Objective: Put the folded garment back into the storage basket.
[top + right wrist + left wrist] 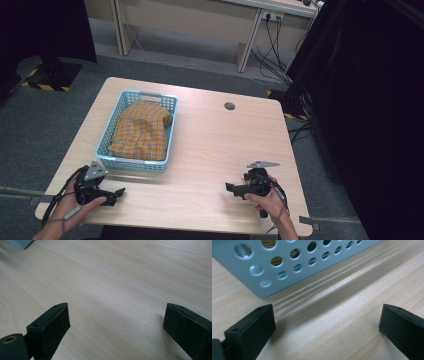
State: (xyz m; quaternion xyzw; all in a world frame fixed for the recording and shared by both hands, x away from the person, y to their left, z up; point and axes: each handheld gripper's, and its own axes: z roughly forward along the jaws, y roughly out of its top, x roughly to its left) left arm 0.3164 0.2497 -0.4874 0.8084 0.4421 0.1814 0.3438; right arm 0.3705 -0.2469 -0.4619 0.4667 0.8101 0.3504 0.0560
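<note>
Basket [135, 165] just beyond left claw [119, 191], gaping

My high view is soft and low in detail, its edges falling into darkness. Even overhead light leaves the table [215, 145] bright. The basket [294, 262] casts a striped shadow.

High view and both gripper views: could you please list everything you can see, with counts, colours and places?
Table: one, light wood, centre.
Basket: one, pale blue, perforated, table's left half.
Cloth: one, orange plaid, folded inside the basket.
Grommet: one, grey, far right part of the table.
Desk: one, beige, behind the table.
Cables: several, black, floor by the desk.
Left tool: one, black, open, near left, just short of the basket.
Right tool: one, black, open, near right, over bare table.
</note>
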